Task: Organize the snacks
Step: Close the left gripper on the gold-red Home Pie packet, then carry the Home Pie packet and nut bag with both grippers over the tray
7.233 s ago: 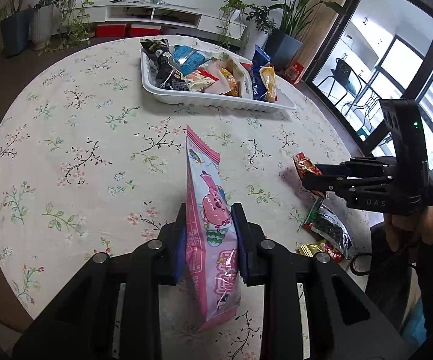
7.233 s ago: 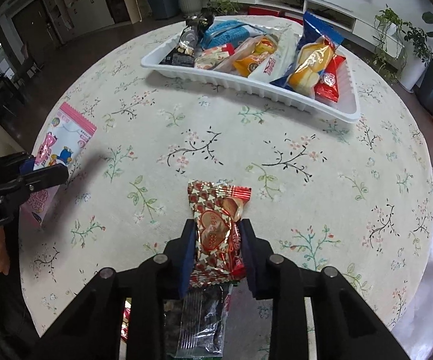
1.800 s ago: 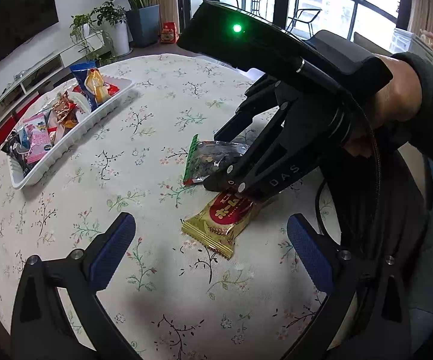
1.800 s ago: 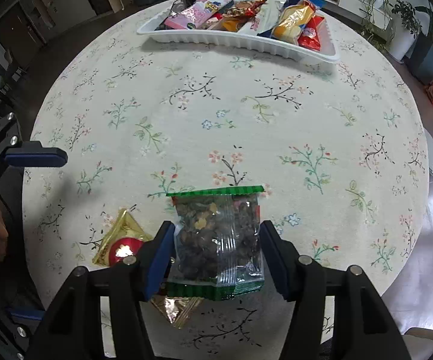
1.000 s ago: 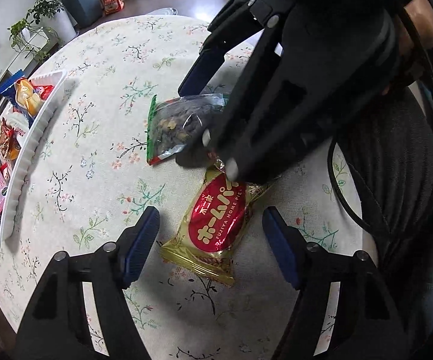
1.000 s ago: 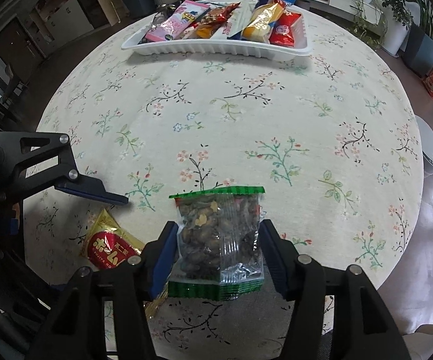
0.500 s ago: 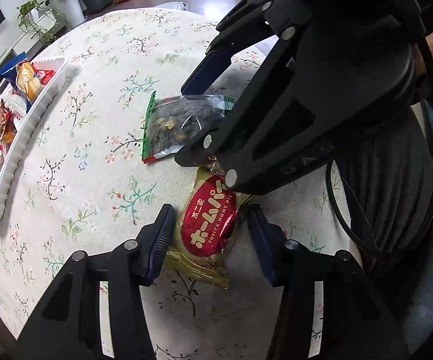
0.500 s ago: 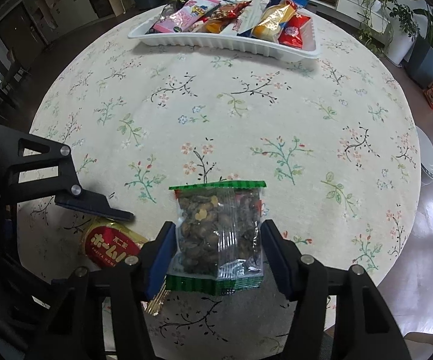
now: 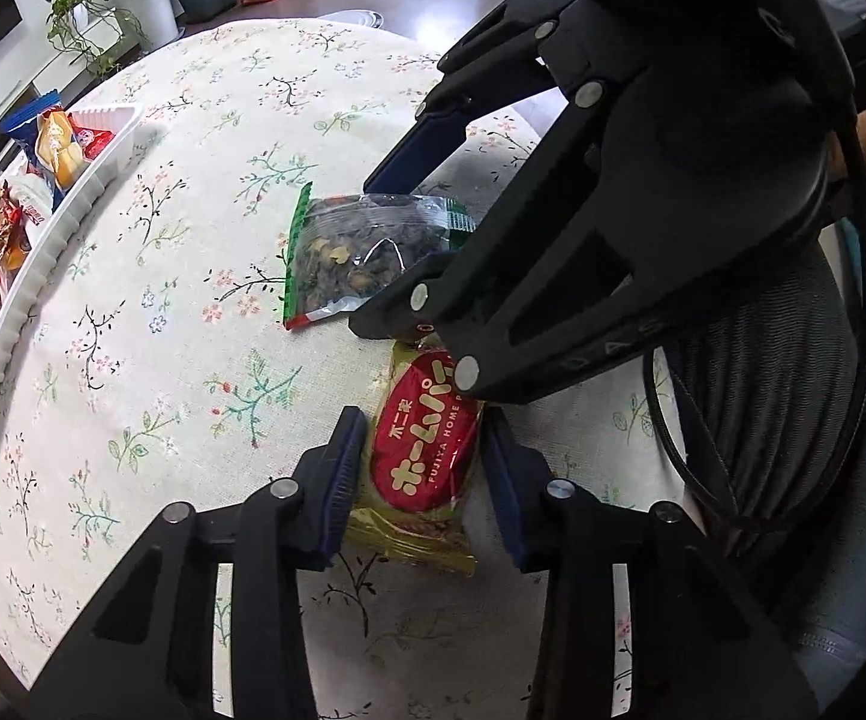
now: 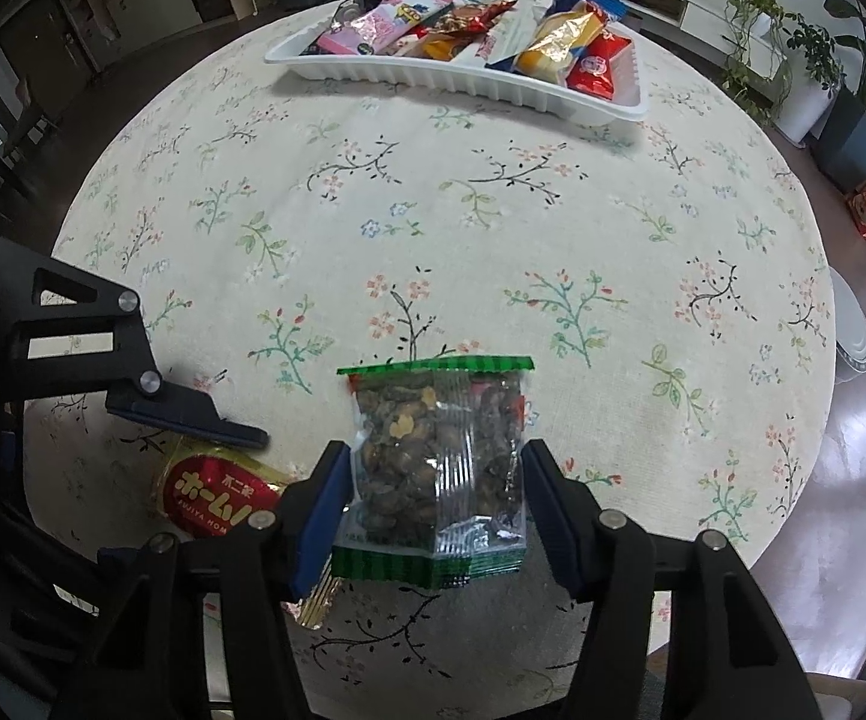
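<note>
Tool status, left side first: left tool (image 9: 424, 435) closing on the pie pack (image 9: 420, 483), blue pads already against both long edges of the gold-and-red wrapper, pack flat on the counter (image 10: 433, 210) at the near edge. Next to it, almost touching: right tool (image 10: 436, 459) clenched on the nut bag (image 10: 427, 420), one pad at each side of the clear film, green seal pointing away toward the far side. Destination judged to be the white tray (image 10: 451, 81), well apart at the far edge of the counter and already loaded with snacks.

Hazards from this state:

- Pinned wrapper. Far end of the pie pack tucked under the near finger of the right tool in the left wrist view, and a gold corner visible beneath that finger in the right wrist view. Risk of dragging, tearing or pulling the pack out of the pads if raised first; clear the right tool before lifting.
- Tool collision. Hardly any room between the two frames; avoid simultaneous or crossing moves.
- Crushed contents. Soft pack between hard pads; stop closing once firm.
- Slip. Glossy film on both packs, edge-only hold, so likely to slide or rotate during a fast carry.
- Tray crowding. Little bare floor visible; possible knock-out of packs on release.
</note>
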Demonstrator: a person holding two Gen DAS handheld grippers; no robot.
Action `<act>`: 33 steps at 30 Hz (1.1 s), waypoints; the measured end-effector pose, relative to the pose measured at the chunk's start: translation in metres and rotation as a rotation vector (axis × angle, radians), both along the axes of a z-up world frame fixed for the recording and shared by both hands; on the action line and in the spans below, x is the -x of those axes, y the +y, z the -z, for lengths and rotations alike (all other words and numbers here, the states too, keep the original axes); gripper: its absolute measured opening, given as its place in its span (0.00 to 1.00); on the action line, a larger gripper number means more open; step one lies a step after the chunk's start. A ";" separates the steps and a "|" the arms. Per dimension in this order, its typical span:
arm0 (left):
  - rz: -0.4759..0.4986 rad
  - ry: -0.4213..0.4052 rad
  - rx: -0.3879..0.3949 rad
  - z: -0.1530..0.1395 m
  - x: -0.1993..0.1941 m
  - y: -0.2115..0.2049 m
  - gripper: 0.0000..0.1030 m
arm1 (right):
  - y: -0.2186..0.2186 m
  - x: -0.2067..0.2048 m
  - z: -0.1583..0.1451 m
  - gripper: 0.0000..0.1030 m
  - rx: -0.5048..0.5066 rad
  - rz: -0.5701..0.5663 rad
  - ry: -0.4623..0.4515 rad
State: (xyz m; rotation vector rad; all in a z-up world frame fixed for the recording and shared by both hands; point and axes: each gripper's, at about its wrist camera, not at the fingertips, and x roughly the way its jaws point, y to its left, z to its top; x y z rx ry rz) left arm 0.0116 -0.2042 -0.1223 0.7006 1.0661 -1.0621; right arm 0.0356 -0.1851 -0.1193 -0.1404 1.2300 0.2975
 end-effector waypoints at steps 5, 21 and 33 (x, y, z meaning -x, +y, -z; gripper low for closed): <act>-0.025 0.026 0.033 0.002 -0.001 0.007 0.33 | 0.001 0.002 -0.001 0.54 0.002 -0.008 -0.002; -0.132 0.071 0.144 -0.005 0.001 0.054 0.29 | -0.010 0.008 -0.015 0.35 -0.076 0.023 -0.021; -0.382 0.043 0.308 -0.041 -0.018 0.149 0.29 | -0.030 0.006 -0.032 0.35 -0.175 0.108 -0.075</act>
